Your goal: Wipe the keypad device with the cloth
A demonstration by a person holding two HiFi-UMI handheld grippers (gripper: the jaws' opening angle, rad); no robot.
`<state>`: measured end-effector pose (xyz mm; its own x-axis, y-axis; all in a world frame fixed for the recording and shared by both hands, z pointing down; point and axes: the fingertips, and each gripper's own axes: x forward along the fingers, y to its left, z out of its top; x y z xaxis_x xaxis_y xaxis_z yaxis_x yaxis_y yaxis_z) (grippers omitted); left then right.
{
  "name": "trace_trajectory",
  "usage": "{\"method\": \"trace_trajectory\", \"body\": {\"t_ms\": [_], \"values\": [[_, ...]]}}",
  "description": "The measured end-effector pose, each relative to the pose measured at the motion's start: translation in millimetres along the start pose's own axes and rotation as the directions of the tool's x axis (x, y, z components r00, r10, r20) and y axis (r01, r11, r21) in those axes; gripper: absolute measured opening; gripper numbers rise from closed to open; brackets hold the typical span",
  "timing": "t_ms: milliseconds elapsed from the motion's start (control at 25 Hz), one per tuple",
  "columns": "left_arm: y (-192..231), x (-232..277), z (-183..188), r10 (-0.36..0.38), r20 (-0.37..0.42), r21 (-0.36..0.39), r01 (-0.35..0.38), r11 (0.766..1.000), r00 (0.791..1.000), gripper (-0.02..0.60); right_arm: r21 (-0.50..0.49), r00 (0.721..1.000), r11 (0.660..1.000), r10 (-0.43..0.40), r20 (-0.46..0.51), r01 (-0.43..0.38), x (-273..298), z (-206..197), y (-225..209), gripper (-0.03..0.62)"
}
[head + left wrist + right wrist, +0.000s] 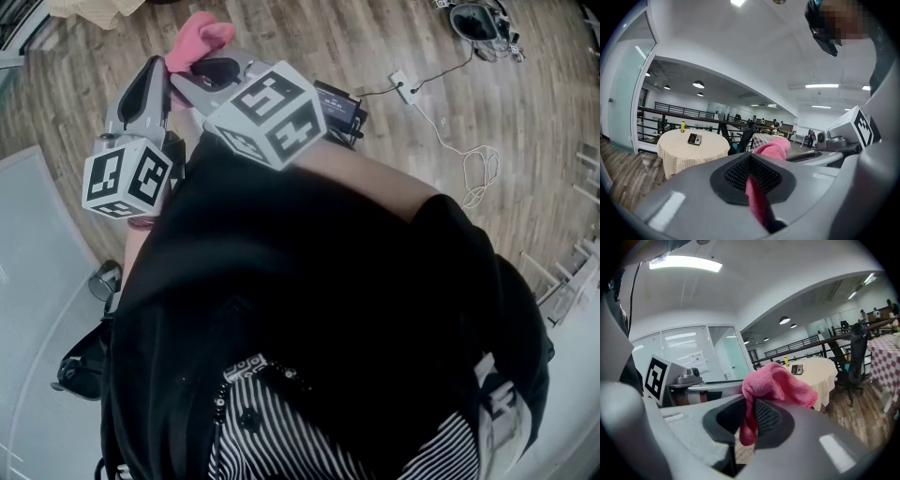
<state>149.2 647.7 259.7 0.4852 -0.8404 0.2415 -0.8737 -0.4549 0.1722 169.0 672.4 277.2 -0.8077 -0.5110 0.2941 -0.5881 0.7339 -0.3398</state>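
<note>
A pink cloth [199,36] is held up in front of me, where both sets of jaws meet. My left gripper [757,194] is shut on a strip of the cloth [772,149]. My right gripper [746,420] also pinches the cloth [776,385], which bunches above its pads. In the head view the left gripper [155,75] and right gripper [211,73] sit side by side at the upper left. The keypad device [695,138] lies far off on a round table [689,152] with a checked cover, and the right gripper view also shows the device [797,369] there.
A yellow bottle [682,125] stands on the round table near a railing [670,117]. An office chair [855,359] and a second checked table [886,357] stand to the right. A power strip [403,86] with a white cable lies on the wooden floor.
</note>
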Motion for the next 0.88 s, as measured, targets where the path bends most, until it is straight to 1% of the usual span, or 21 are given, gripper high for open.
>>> {"method": "trace_trajectory", "body": {"t_ms": [120, 240, 480, 600, 680, 800, 880], "values": [[13.2, 20.9, 8.1, -0.043, -0.011, 0.003, 0.043, 0.999, 0.999, 0.000, 0.003, 0.999, 0.999, -0.051, 0.000, 0.051, 14.9, 11.6, -15.8, 0.046], [32.6, 41.8, 10.3, -0.074, -0.026, -0.006, 0.074, 0.997, 0.997, 0.000, 0.025, 0.996, 0.996, -0.087, -0.004, 0.087, 36.0, 18.7, -32.5, 0.046], [78.9, 81.2, 23.6, -0.121, -0.046, -0.009, 0.120, 0.993, 0.992, 0.000, 0.048, 0.992, 0.991, -0.127, -0.005, 0.127, 84.9, 40.6, -61.4, 0.046], [102.5, 99.2, 30.0, -0.138, -0.045, -0.024, 0.137, 0.990, 0.989, 0.000, 0.054, 0.990, 0.988, -0.141, -0.008, 0.141, 109.3, 51.3, -74.3, 0.046], [123.6, 105.9, 32.9, -0.151, -0.050, -0.029, 0.150, 0.988, 0.987, 0.000, 0.056, 0.989, 0.987, -0.150, -0.015, 0.150, 130.6, 57.2, -77.6, 0.046], [173.7, 116.8, 40.9, -0.170, -0.051, -0.037, 0.168, 0.985, 0.984, 0.000, 0.051, 0.987, 0.986, -0.158, -0.028, 0.160, 180.5, 71.2, -80.8, 0.046], [196.5, 121.7, 46.1, -0.181, -0.044, -0.038, 0.179, 0.983, 0.983, 0.000, 0.042, 0.985, 0.984, -0.172, -0.032, 0.173, 203.2, 78.9, -81.9, 0.046]]}}
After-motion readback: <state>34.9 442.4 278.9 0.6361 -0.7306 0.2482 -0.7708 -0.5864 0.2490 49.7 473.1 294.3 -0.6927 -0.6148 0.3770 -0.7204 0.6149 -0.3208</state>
